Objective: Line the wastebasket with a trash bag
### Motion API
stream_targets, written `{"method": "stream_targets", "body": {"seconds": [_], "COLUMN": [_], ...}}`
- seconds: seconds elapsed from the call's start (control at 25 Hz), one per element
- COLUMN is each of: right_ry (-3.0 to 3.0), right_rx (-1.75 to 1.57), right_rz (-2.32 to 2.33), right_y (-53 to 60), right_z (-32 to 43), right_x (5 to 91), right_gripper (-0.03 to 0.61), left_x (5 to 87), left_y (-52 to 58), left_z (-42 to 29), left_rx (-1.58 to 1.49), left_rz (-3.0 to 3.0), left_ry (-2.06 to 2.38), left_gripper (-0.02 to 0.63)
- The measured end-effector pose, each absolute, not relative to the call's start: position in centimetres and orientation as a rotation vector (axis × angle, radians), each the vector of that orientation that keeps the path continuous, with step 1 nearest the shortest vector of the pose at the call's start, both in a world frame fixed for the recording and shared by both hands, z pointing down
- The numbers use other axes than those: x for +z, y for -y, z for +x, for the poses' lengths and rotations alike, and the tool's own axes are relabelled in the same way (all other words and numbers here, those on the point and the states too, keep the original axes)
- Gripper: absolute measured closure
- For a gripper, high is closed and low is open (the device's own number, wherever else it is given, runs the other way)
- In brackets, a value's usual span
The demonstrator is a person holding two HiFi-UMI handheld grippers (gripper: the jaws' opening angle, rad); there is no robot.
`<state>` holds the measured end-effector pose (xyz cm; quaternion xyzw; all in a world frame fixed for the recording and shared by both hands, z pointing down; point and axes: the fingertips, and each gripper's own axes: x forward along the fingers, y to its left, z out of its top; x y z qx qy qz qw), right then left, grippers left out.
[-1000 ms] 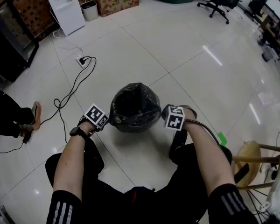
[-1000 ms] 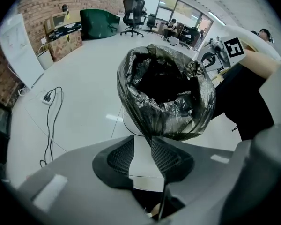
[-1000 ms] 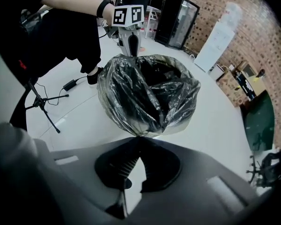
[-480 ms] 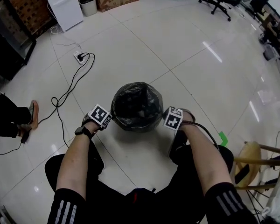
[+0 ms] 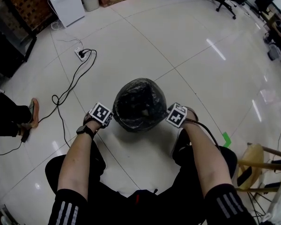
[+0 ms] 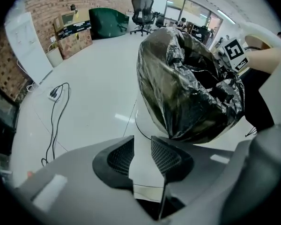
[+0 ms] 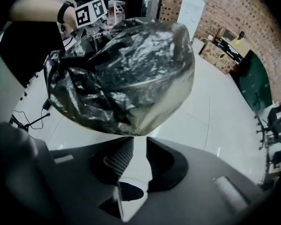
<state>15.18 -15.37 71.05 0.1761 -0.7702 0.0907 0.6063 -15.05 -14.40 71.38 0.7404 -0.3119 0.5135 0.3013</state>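
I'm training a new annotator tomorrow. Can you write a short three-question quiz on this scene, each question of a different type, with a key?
1. True or false: the trash bag hangs down over the outside of the white wastebasket.
2. The left gripper is: A) shut on the bag; B) open, with nothing between its jaws; C) out of every view.
3. Fill in: the wooden stool stands on the person's ____ side.
Key: 1 true; 2 B; 3 right.
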Motion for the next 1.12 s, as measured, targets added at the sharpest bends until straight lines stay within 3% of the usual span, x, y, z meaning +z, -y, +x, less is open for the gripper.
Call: {"method": "stream_targets", "body": {"seconds": [0.04,0.28,0.48,0.68,1.12], "right_ry": [1.779,1.845,1.969,2.224,2.281], "right_rx": [0.241,0.445,0.563,0.794,1.262], "right_rz": [0.418,0.365,0.590,0.721,0.730], "right_y": [15.5,15.2,19.4,23.4,24.3], "right_z": [15.7,18.7,19.6,15.8,13.8], "right_x": [70.7,68.1,64.8,60.5,63.0], "right_gripper": [0.466,0.463,0.463,0.463,0.463], "left_x": [71.3,68.7,64.7,60.6,64.0], "left_y": [13.9,16.3,20.4,24.2,25.1], "left_z": [-15.5,-17.7,-17.2,-14.4,-10.9], "left_rx": [1.364,1.267,1.080,0.795,0.661], "left_rz": [1.939,1.967,2.065,2.178,2.059], "left_ry": [0.819,0.946,1.018,1.017,0.764], "left_gripper": [0.507,0.508,0.509,0.574,0.551]}}
